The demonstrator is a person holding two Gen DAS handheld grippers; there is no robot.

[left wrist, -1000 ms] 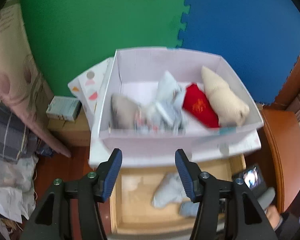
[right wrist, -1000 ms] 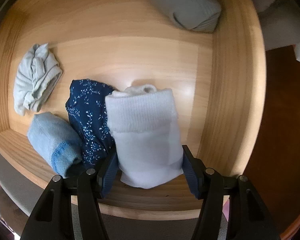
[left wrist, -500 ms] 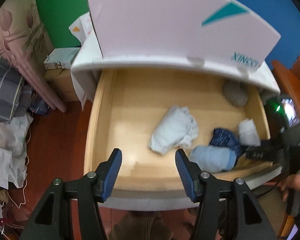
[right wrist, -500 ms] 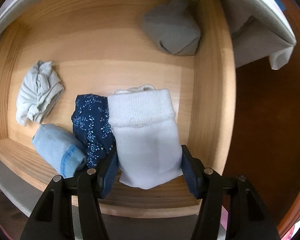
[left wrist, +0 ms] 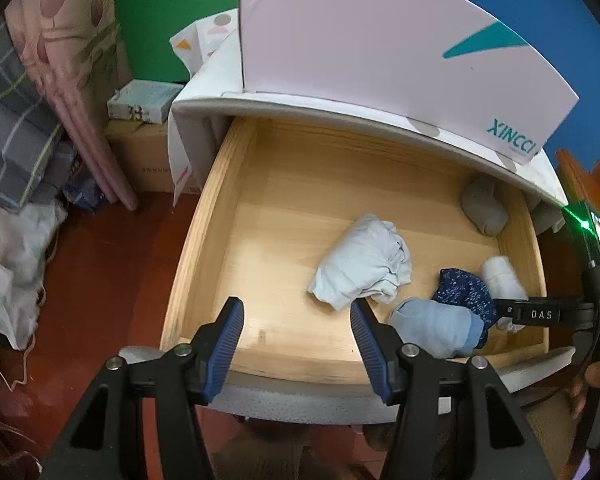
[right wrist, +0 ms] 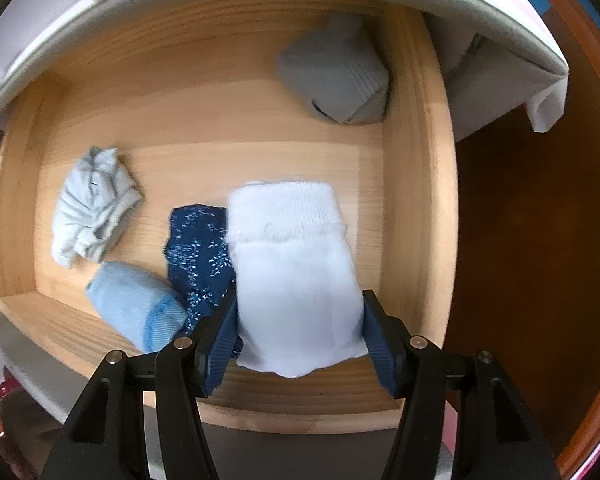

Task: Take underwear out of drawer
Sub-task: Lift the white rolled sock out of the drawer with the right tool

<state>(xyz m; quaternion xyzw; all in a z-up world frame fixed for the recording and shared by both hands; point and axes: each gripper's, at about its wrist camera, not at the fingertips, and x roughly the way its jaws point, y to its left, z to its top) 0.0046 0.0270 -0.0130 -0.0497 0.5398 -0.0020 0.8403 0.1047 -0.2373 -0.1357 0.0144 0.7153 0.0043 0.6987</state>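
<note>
The open wooden drawer (left wrist: 220,208) holds several rolled garments. My right gripper (right wrist: 298,320) is shut on a white rolled piece of underwear (right wrist: 296,276) and holds it above the drawer's front right corner; it also shows in the left wrist view (left wrist: 500,276). Beside it lie a dark blue patterned roll (right wrist: 200,252), a light blue roll (right wrist: 136,304), a pale crumpled piece (right wrist: 92,208) and a grey roll (right wrist: 336,80) at the back right. My left gripper (left wrist: 296,328) is open and empty above the drawer's front edge, just in front of the pale crumpled piece (left wrist: 364,264).
A white box (left wrist: 380,48) with teal lettering stands on the cabinet top (left wrist: 204,100) above the drawer. Left of the cabinet are a cardboard box (left wrist: 140,152), a small carton (left wrist: 140,100) and piled bedding (left wrist: 16,120). Red-brown floor (left wrist: 100,280) lies at the left.
The left gripper has dropped from above the white box to the drawer's front. The right gripper has lifted the white roll up and back from the drawer floor.
</note>
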